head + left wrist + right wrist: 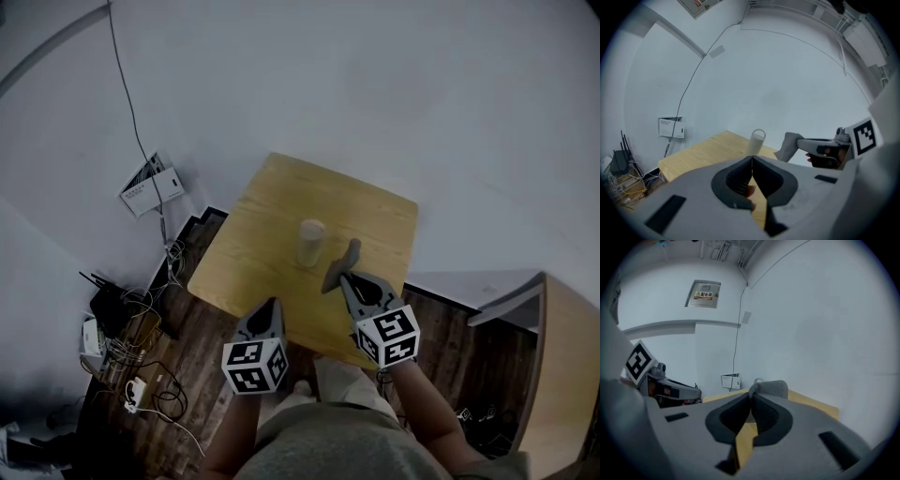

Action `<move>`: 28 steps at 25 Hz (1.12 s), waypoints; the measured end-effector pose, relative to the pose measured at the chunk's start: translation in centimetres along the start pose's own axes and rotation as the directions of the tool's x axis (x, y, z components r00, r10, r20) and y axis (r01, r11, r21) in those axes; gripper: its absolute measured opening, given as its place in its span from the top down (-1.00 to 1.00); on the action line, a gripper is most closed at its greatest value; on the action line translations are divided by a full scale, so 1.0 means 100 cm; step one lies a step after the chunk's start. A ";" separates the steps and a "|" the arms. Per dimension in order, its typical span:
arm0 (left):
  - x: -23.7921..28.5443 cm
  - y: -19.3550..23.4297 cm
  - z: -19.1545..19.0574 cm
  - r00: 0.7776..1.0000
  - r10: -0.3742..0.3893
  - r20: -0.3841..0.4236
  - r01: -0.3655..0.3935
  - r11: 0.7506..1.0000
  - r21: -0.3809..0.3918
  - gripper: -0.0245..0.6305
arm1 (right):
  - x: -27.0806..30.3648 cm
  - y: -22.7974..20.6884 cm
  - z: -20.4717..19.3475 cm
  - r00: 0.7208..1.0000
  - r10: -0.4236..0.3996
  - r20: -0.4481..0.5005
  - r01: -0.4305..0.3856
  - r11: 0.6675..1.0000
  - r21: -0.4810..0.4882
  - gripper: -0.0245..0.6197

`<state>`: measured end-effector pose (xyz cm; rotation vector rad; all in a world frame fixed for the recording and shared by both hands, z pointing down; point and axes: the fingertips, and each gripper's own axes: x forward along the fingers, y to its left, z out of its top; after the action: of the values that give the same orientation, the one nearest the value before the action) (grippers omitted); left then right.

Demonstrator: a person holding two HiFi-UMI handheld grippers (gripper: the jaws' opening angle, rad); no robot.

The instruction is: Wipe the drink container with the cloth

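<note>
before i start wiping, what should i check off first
1. The cloth is clamped in the right gripper: ok, jaws shut on it.
2. The cup is upright on the table: ok.
3. The cloth touches the cup: not ok, a gap shows between them.
4. The left gripper is ready to steady the cup: not ok, it is shut, empty and short of the cup.
5. The cup holds no liquid: cannot tell.

We count one drink container, one cloth, one worktop and two grippers: the left hand-held gripper and the right hand-held gripper.
</note>
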<state>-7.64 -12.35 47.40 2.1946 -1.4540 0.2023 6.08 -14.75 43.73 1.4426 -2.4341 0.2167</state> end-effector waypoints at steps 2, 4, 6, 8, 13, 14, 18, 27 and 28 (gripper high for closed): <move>0.009 0.001 0.000 1.000 0.011 -0.004 -0.011 1.000 0.001 0.92 | 0.012 -0.012 -0.002 1.000 0.002 -0.013 -0.002 1.000 -0.018 0.90; 0.018 0.004 0.000 1.000 0.025 -0.006 -0.025 1.000 -0.003 0.92 | 0.024 -0.022 -0.004 1.000 0.006 -0.030 -0.007 0.999 -0.039 0.90; 0.027 0.007 0.000 0.999 0.042 -0.009 -0.042 0.999 -0.018 0.92 | 0.037 -0.031 -0.005 0.999 0.012 -0.048 -0.016 0.998 -0.067 0.90; 0.036 0.009 0.002 0.999 0.051 -0.013 -0.052 0.998 -0.029 0.92 | 0.050 -0.040 -0.006 0.998 0.021 -0.066 -0.027 0.995 -0.098 0.90; 0.059 0.010 0.003 0.998 0.059 -0.026 -0.060 0.998 -0.034 0.92 | 0.080 -0.059 -0.007 0.995 0.034 -0.098 -0.049 0.987 -0.156 0.90; 0.063 0.010 0.003 0.998 0.059 -0.029 -0.060 0.998 -0.035 0.92 | 0.085 -0.062 -0.008 0.994 0.036 -0.105 -0.053 0.985 -0.162 0.90; 0.074 0.013 0.002 0.997 0.059 -0.040 -0.061 0.997 -0.042 0.92 | 0.103 -0.061 -0.010 0.991 0.053 -0.125 -0.077 0.977 -0.198 0.90; 0.092 0.014 -0.001 0.996 0.064 -0.057 -0.067 0.996 -0.051 0.92 | 0.120 -0.048 -0.017 0.980 0.111 -0.168 -0.159 0.939 -0.305 0.90; 0.094 0.014 -0.001 0.996 0.064 -0.057 -0.067 0.996 -0.051 0.92 | 0.121 -0.048 -0.018 0.979 0.114 -0.169 -0.163 0.936 -0.311 0.90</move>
<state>-4.94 -20.44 51.53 2.0848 -1.4855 0.2419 5.16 -26.63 49.32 1.0749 -2.3187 -0.0450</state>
